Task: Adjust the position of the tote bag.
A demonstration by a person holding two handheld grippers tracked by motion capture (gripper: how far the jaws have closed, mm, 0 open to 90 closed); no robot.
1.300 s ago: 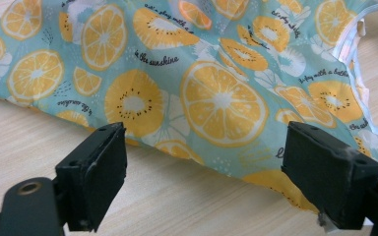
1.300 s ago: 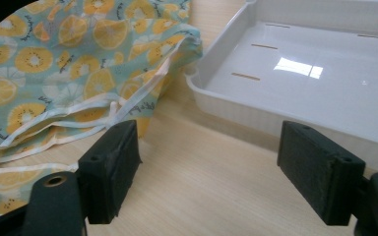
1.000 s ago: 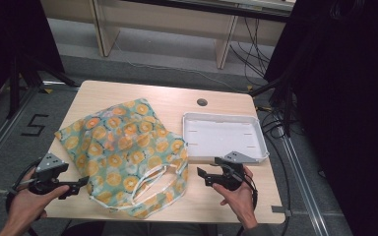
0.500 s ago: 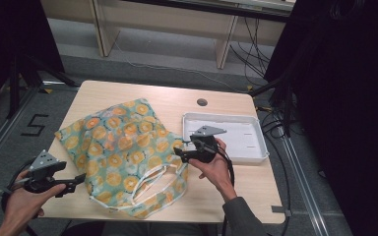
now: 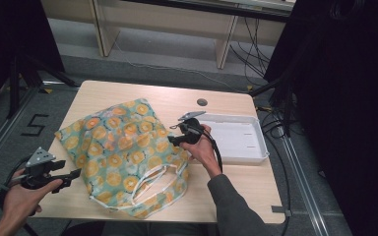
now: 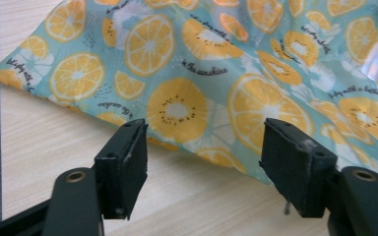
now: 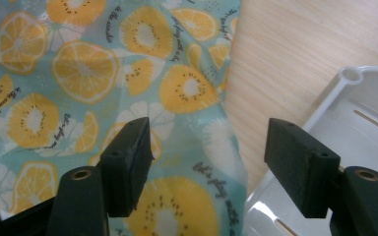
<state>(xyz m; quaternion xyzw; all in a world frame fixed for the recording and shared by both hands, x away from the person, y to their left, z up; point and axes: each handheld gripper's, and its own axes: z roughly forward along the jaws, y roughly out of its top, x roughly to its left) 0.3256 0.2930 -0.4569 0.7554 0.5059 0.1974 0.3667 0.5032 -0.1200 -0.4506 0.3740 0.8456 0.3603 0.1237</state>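
Note:
A teal cloth bag [image 5: 123, 147] printed with orange slices lies flat on the wooden table [image 5: 226, 182], its white handles [image 5: 150, 184] toward the front edge. My left gripper [image 5: 74, 173] hovers open at the table's front left, just short of the bag's near edge [image 6: 211, 157]. My right gripper [image 5: 172, 135] is open above the bag's right edge [image 7: 226, 123], between the bag and the white tray [image 5: 236, 137]. Nothing sits between either pair of jaws.
The shallow white tray [image 7: 354, 128] stands empty at the right of the table, close against the bag. A round cable hole [image 5: 202, 102] is in the table's far side. Floor, cables and a shelf frame lie beyond the table.
My right gripper has moved from the table's front right up and left to the bag's right edge beside the tray. The left gripper has stayed about where it was.

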